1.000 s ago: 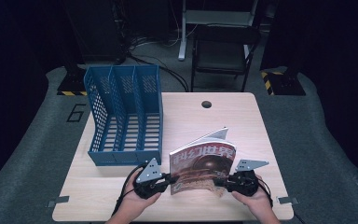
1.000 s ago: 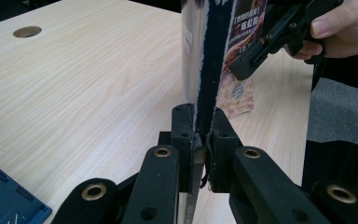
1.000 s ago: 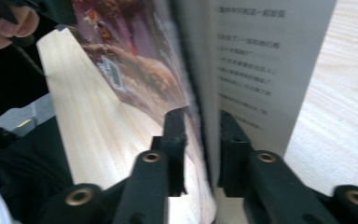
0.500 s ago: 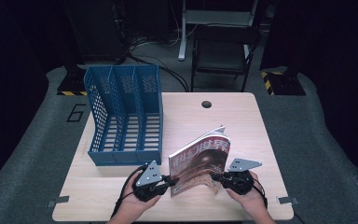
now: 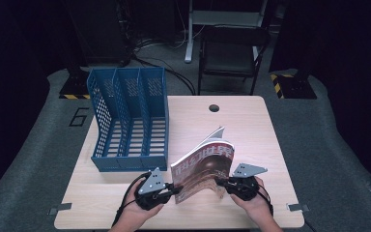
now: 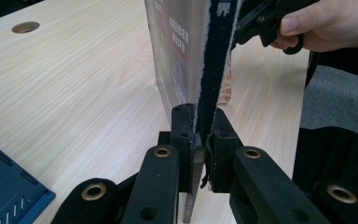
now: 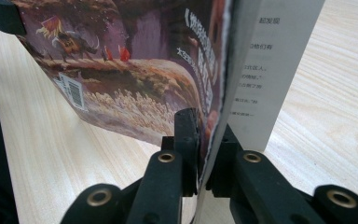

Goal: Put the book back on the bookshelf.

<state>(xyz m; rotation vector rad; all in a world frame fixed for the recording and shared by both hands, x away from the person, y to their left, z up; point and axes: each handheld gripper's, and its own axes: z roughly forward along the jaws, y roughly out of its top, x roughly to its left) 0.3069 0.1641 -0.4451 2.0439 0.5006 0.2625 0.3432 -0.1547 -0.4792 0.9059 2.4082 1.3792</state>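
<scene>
Two hand-held grippers clamp one magazine [image 5: 204, 166] near the front edge of a pale wooden bench [image 5: 251, 125]. The left gripper [image 5: 174, 189] pinches the magazine's lower left corner; in the left gripper view its black fingers [image 6: 182, 135] press on the pages from both sides. The right gripper [image 5: 220, 182] holds the lower right edge, and in the right gripper view its fingers [image 7: 186, 140] are closed on the cover, having just tightened there. The magazine stands nearly upright, tilted, its bottom edge close to the bench, pages fanning slightly at the top.

Open bench lies beyond the magazine toward the far edge, where a round cable hole [image 5: 214, 108] sits. To the right, bare wood runs to the bench's right edge. To the left, a blue three-slot file rack [image 5: 128, 121] stands just beside the magazine, its openings facing up and toward the person.

The cover shows a brown and reddish painted landscape with pale grasses, small figures, a barcode [image 7: 76, 93], and large Chinese characters on a dark band.
</scene>
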